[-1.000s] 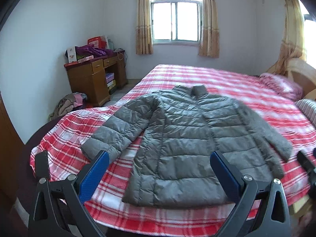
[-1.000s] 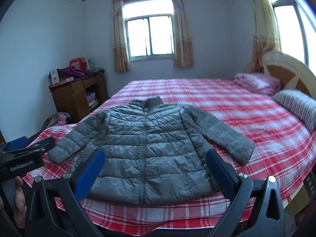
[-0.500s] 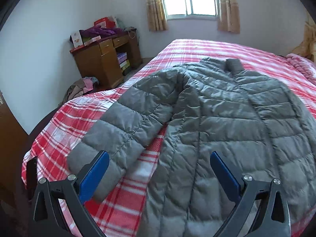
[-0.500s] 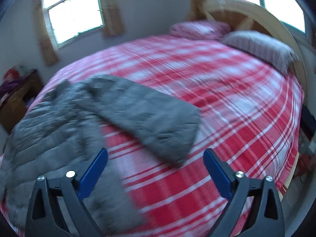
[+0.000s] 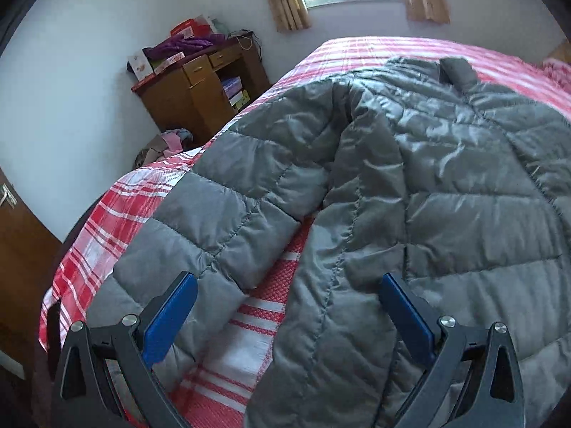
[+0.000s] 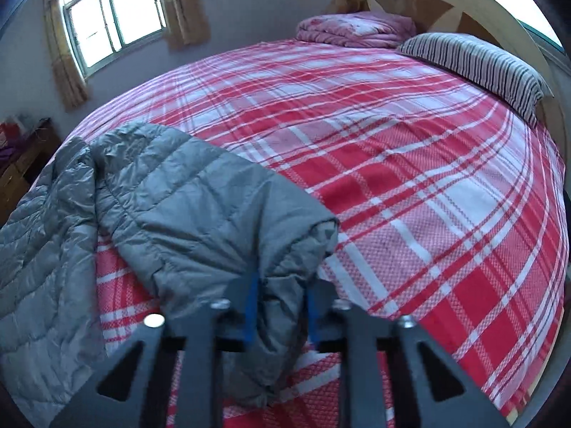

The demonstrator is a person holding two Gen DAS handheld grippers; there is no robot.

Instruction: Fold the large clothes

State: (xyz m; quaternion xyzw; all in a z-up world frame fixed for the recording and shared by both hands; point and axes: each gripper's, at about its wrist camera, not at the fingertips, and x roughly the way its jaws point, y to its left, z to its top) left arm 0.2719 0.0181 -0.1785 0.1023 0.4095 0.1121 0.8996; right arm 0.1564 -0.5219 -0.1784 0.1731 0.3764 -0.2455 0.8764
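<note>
The right gripper [image 6: 280, 308] is closing its blue pads on the cuff of one sleeve [image 6: 214, 214] of the grey quilted puffer jacket [image 5: 410, 185] – the cloth is pinched between them. The left gripper [image 5: 285, 317] stands wide open and holds nothing, above the other sleeve [image 5: 228, 221] and the side hem. This sleeve runs away up-right toward the shoulder. One jacket, two sleeves, lying flat on the red-and-white checked bed sheet [image 6: 410, 164]; farther back, one striped pillow [image 6: 474, 60].
</note>
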